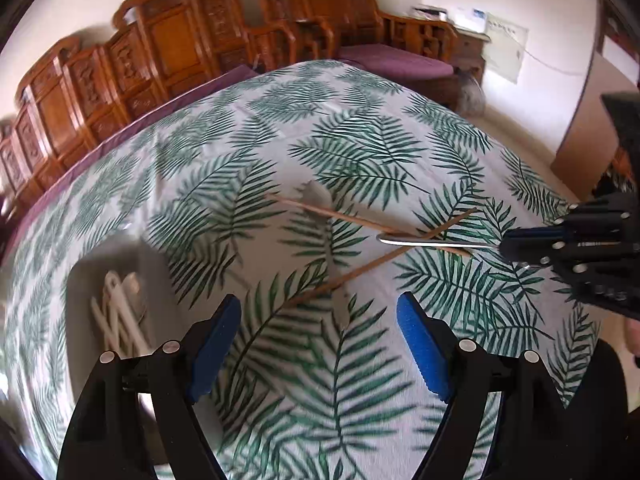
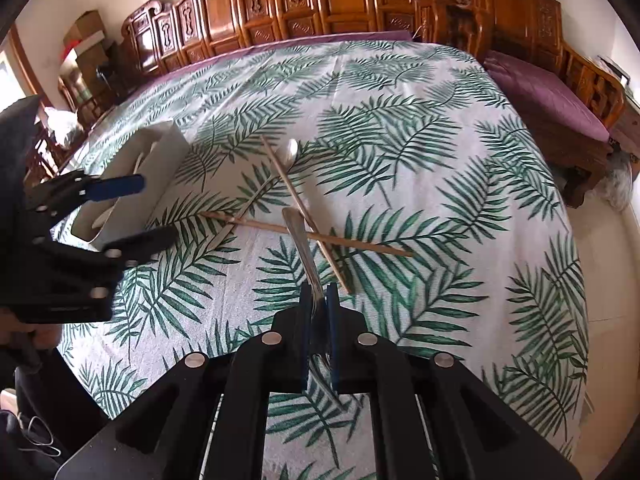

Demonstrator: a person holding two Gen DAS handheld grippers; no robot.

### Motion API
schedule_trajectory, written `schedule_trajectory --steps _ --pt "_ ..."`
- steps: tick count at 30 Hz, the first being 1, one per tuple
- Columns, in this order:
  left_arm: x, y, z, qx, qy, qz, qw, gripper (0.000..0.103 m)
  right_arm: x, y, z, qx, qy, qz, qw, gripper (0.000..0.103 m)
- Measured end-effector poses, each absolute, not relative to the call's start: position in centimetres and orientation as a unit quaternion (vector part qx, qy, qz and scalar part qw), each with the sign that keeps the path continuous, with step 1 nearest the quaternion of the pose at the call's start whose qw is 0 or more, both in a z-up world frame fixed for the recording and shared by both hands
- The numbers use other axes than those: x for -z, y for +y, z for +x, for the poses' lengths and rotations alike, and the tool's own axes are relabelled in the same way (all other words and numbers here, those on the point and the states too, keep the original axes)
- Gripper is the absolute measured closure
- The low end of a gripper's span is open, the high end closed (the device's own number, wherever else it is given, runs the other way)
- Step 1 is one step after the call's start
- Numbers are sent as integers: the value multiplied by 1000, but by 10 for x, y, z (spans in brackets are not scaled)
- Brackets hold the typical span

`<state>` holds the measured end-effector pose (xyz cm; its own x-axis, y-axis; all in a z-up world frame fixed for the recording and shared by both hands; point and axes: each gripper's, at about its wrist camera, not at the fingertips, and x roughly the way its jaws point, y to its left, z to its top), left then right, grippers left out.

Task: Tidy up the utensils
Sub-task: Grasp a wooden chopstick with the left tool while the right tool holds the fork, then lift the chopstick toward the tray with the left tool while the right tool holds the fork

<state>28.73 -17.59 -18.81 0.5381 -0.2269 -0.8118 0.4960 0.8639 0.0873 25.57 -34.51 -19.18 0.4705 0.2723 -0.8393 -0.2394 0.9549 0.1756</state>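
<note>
My right gripper [image 2: 319,300] is shut on a metal utensil [image 2: 298,236] whose handle sticks out forward, above the leaf-print tablecloth [image 2: 420,168]. Under it two wooden chopsticks [image 2: 304,212] lie crossed, with a metal spoon [image 2: 291,151] beside them. In the left wrist view my left gripper [image 1: 318,298] hangs open over the spoon's [image 1: 316,196] handle, with nothing between its blue pads [image 1: 218,344]. The right gripper [image 1: 506,246] comes in from the right with the metal utensil [image 1: 432,242] over the crossed chopsticks [image 1: 360,268]. The left gripper [image 2: 156,208] also shows open at the left of the right wrist view.
A white organizer tray [image 1: 80,280] holding white utensils [image 1: 120,320] stands on the table's left side; it shows as a white box [image 2: 176,168] behind the left gripper. Carved wooden benches [image 2: 320,4] with purple cushions [image 2: 548,96] line the far table edge.
</note>
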Motion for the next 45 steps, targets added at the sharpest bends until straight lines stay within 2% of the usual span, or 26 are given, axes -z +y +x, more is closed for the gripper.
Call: schedule_trajectory --steps 7,15,20,26,28,31,33,35,39,45 --pt "206 -202 310 246 432 192 846 26 193 -358 257 -141 487 24 861 103" --pt "210 -206 307 278 435 207 831 26 207 -347 258 -165 497 -17 852 102" --pt "218 -216 303 303 441 226 814 37 209 -358 257 -145 499 -16 854 101" --pt "236 -227 304 323 468 262 780 38 215 -372 253 -129 506 1 853 101" --pt "239 -225 303 324 475 258 777 45 216 -374 253 -127 506 5 853 101" --pt "239 -220 299 337 486 236 771 63 215 -377 254 -127 504 14 854 101" --pt "239 -220 292 346 487 237 766 82 214 -377 254 -128 504 17 854 101" --pt "239 -221 285 350 487 242 763 89 214 -376 254 -129 504 15 854 101" --pt "239 -217 273 357 496 229 757 95 213 -371 253 -132 506 11 852 101" --pt "240 -203 248 347 499 203 768 98 217 -366 251 -138 516 10 845 101"
